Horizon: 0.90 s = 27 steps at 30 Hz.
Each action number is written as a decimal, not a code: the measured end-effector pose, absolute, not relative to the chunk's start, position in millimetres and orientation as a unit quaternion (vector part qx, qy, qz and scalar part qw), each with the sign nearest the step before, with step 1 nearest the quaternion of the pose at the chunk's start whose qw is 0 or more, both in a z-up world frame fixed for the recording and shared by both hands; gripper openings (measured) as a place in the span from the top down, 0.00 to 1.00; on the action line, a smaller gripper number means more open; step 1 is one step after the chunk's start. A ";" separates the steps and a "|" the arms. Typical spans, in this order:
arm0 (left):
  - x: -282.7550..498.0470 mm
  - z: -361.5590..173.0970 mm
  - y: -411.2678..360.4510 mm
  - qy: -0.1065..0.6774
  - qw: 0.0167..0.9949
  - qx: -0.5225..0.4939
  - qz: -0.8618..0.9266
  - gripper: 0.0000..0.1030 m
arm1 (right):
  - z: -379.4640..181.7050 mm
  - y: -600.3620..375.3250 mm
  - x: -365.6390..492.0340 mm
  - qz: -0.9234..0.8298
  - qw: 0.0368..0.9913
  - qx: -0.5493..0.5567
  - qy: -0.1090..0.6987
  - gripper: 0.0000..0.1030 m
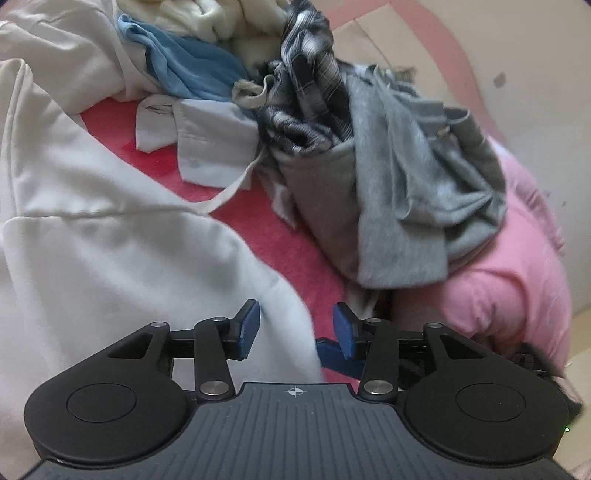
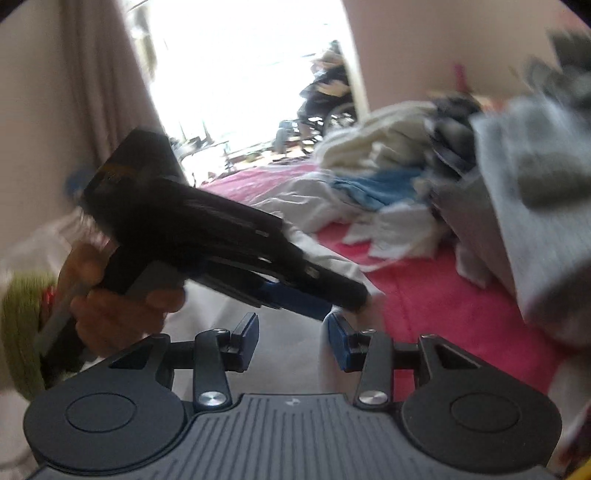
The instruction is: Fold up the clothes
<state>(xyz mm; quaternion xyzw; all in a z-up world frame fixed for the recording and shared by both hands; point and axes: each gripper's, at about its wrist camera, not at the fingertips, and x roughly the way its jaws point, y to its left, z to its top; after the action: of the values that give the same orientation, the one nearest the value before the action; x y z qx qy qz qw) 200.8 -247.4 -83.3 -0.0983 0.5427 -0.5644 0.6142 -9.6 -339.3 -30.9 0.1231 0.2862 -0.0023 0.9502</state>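
Note:
A large white garment [image 1: 110, 240] lies spread over the pink-red bed cover [image 1: 280, 240]. My left gripper [image 1: 297, 326] hovers open above its near edge, with nothing pressed between the blue pads [image 1: 251, 325]. In the right wrist view my right gripper [image 2: 293, 334] is also open over pale cloth [image 2: 288, 369]. Just ahead of it a hand [image 2: 110, 310] holds the left gripper [image 2: 343, 299], which points right over the white garment [image 2: 295, 206]. A crumpled grey garment [image 1: 399, 206] sits to the right.
A heap of clothes fills the back of the bed: a dark plaid piece [image 1: 306, 74], a blue one [image 1: 192, 70] and cream ones [image 1: 207, 18]. A pale pink cushion [image 1: 498, 295] lies at the right. A bright window [image 2: 240, 74] and a curtain [image 2: 92, 74] stand beyond.

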 end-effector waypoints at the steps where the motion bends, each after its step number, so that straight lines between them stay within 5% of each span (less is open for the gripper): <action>1: 199.2 -83.9 -247.5 0.538 0.621 -0.091 -0.563 0.58 | -30.8 -335.1 -10.1 0.001 0.952 0.108 0.286 0.56; 9: 200.3 -93.1 -235.4 0.524 0.642 -0.115 -0.549 0.86 | -7.5 -375.1 -46.9 -0.009 0.954 0.152 0.257 0.57; 21: 200.5 -90.3 -217.0 0.509 0.637 -0.152 -0.558 0.88 | -60.6 -399.0 19.1 -0.029 0.926 0.159 0.341 0.63; 27: 200.2 -96.5 -221.4 0.523 0.629 -0.134 -0.558 0.86 | -77.8 -428.8 6.7 -0.046 0.916 0.250 0.311 0.70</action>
<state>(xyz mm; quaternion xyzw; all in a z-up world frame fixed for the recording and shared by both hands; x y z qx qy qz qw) 200.2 -221.4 -96.5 -0.1342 0.5234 -0.5584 0.6295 6.7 -428.8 -77.8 0.2496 0.3112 -0.0461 0.9158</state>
